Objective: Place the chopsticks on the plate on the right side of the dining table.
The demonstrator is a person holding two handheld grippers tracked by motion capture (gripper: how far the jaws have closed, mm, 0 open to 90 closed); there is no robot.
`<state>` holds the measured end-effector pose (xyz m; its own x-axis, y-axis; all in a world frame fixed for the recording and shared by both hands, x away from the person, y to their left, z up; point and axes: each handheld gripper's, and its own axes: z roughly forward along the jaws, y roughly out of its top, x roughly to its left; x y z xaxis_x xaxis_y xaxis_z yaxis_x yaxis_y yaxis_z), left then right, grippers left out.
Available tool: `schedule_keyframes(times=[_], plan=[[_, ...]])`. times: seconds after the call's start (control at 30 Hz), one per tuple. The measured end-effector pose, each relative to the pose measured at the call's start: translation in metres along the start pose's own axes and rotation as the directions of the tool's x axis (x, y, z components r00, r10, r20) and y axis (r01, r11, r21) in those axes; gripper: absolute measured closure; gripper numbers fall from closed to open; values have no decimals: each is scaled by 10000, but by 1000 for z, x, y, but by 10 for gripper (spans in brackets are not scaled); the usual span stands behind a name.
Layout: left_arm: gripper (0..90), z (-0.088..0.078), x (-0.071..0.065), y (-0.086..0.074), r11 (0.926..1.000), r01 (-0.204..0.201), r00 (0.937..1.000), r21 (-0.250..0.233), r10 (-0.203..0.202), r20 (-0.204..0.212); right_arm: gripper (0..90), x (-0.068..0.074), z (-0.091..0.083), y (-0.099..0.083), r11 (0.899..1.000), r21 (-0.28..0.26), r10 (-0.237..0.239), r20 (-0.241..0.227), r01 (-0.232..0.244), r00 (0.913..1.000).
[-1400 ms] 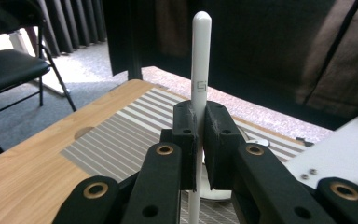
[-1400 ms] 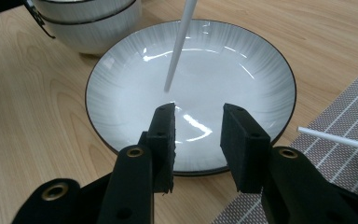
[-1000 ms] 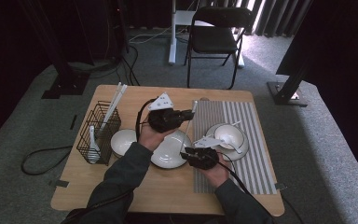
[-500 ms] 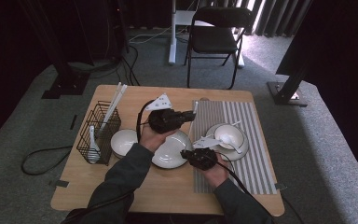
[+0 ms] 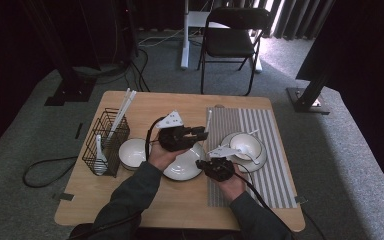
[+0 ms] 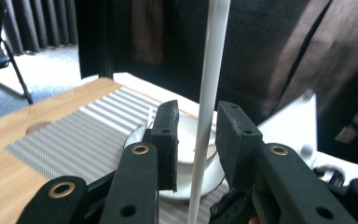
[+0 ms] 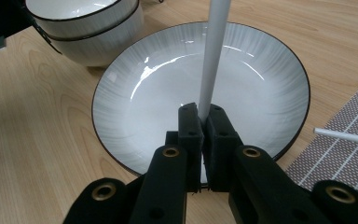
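Grey carpet and a folding chair (image 5: pixel 230 40) lie beyond the wooden table (image 5: pixel 130 200), which is crowded in the middle and bare along its near edge.

The right tongs (image 7: pixel 201 121) are clenched on one white chopstick (image 7: pixel 212 56), which reaches out low over the wide plate (image 7: pixel 261 79). The left tongs (image 6: pixel 196 135) have just been opening. A second chopstick (image 6: pixel 209 84) stands between their pads with a gap on both sides, above the left edge of the striped placemat (image 5: pixel 265 150).

The main risk is that second chopstick. With nothing pressing on it, it can slide through and land crooked, roll off the mat, or knock the dish with bowl and spoon (image 5: pixel 245 145) just beyond. If the left hand pulls away at a slant, a pad could drag the stick along.

The right grip sits close to the stick's end, so the long free part can swing. A quick turn could rap the plate's rim or the stacked bowls (image 7: pixel 93 42) beside it.

Open room is mostly upward and toward the person. The wire basket (image 5: pixel 105 145) closes off the left, and the far table edge is near behind the mat. The two hands are close together, so the trailing cables could snag.
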<state>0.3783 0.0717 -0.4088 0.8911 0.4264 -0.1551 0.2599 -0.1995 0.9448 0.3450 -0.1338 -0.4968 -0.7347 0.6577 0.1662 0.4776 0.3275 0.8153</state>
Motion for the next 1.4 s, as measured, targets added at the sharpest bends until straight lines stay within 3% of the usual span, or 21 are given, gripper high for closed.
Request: schedule_keyframes(times=[0.2,0.5,0.67,0.97,1.27,1.4], plan=[[723,10,-1,-26,9986,84,10000,522,-82,-40,869,-2,-1,0,9999,5,164,24,-164,9999],[787,20,-3,-43,9958,19,9999,918,-4,-163,869,-4,-2,0,9995,-97,304,84,-304,9995],[848,23,-4,-45,9952,-199,9994,960,227,-277,869,-4,-2,-1,9993,-90,375,92,-374,9993],[860,30,-9,-44,9925,-592,9966,1068,648,-504,852,-4,-2,-2,9990,-117,428,97,-427,9990],[862,34,-8,-44,9927,-440,9972,1121,504,-546,792,2,-2,-4,9994,-42,-347,405,349,9986],[863,36,-8,-43,9923,-459,9971,1152,525,-555,766,5,-2,-3,9985,-143,-534,221,537,9983]])
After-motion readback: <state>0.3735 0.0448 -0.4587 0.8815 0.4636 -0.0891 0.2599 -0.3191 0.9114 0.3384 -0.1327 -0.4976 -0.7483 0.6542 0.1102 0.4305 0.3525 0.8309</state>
